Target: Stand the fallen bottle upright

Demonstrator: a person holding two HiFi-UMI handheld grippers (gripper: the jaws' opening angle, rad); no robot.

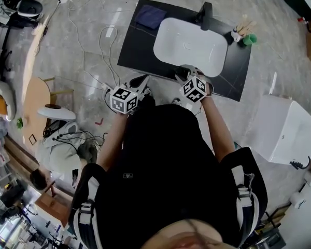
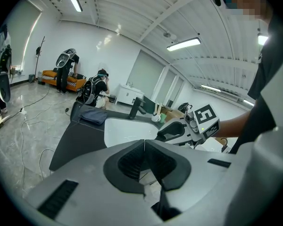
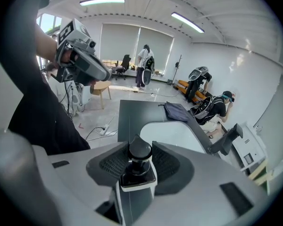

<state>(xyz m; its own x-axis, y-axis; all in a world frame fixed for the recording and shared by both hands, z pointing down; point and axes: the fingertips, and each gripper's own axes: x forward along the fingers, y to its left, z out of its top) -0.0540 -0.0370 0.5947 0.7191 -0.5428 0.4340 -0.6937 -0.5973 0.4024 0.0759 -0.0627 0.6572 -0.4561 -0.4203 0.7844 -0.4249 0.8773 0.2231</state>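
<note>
My right gripper (image 3: 140, 160) is shut on the bottle (image 3: 132, 192). The bottle has a black rounded cap and a white collar, and its cap end sticks up between the ribbed pads. In the head view this gripper (image 1: 184, 72) hangs over the near rim of the white sink (image 1: 192, 48), and the bottle is hidden beneath it. My left gripper (image 2: 144, 147) is shut with its tips meeting and nothing between them. It is held off the near left corner of the black counter (image 1: 132, 53), in the head view (image 1: 140, 81).
A black faucet (image 1: 205, 12) stands behind the sink, with a folded blue cloth (image 1: 149, 16) at the counter's far left. A cup of brushes (image 1: 237, 34) and a green item (image 1: 250, 39) sit at the far right. A white box (image 1: 282, 131) stands right of the counter. Cables run across the floor (image 1: 93, 51).
</note>
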